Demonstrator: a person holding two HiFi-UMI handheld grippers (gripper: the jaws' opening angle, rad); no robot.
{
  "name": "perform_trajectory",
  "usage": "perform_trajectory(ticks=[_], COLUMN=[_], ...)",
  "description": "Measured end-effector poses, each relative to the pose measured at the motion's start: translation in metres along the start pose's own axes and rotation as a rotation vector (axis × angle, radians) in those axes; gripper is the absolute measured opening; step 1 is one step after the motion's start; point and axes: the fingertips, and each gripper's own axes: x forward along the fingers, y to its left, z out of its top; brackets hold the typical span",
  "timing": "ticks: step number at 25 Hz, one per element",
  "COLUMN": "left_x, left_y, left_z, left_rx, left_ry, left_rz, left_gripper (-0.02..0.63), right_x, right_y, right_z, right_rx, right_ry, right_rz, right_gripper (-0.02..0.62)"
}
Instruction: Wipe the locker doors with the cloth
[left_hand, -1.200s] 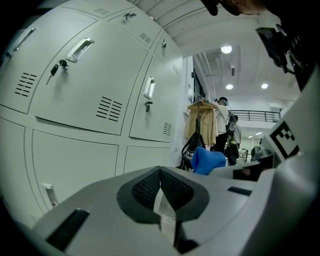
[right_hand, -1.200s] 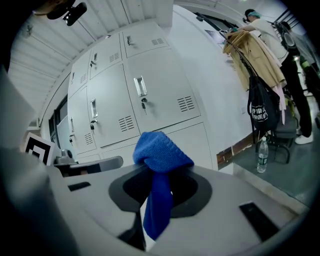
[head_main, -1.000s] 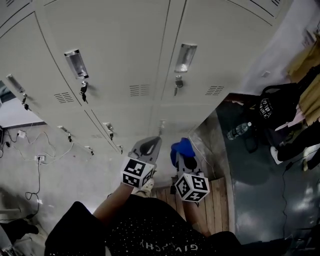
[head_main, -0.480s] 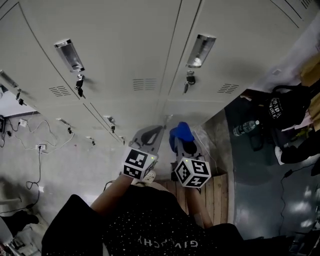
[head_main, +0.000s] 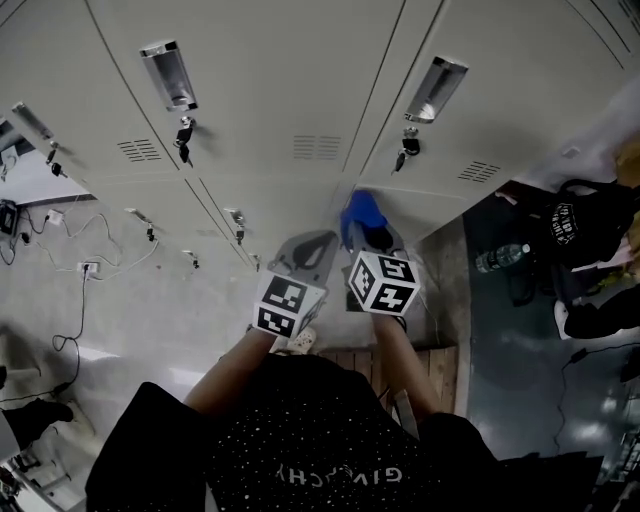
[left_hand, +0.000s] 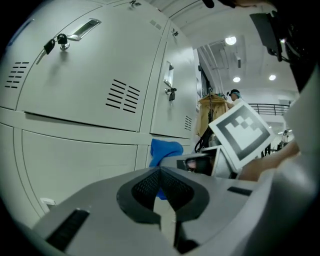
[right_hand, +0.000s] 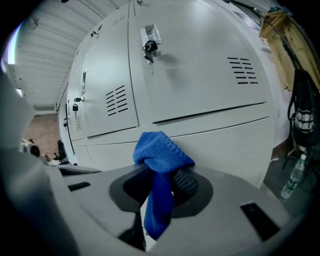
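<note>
Right gripper (right_hand: 161, 176) pinches the cloth (right_hand: 161, 152), judged soft, light and limp, at a bunched fold facing the locker door (right_hand: 200, 70) ahead; left gripper (left_hand: 160, 174) is pressed together, empty.

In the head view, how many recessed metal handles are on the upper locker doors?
3: one handle left of centre, one right of centre, and one at the far left edge. More may lie outside the frame.

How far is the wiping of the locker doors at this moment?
Done: the right hand-held gripper is shut on the blue terry cloth. In hand: cloth held near the pale grey metal locker doors; contact unclear. Remaining: apparently the wiping. The left hand-held gripper is shut, empty.
</note>
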Motion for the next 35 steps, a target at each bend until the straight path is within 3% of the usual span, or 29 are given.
perform_trajectory(ticks=[18, 35], left_x=[-0.001, 0.008], left_y=[0.017, 0.013], left_z=[0.009, 0.006], left_rx=[-0.019, -0.018], left_ry=[-0.018, -0.01], left_rz=[0.036, 0.01], left_gripper=[0.009, 0.009], right_x=[0.031, 0.018], right_y=[-0.004, -0.063], right_z=[0.005, 0.006], right_rx=[0.069, 0.092], right_ry=[0.014, 0.017], right_rz=[0.024, -0.101], right_gripper=[0.081, 0.081])
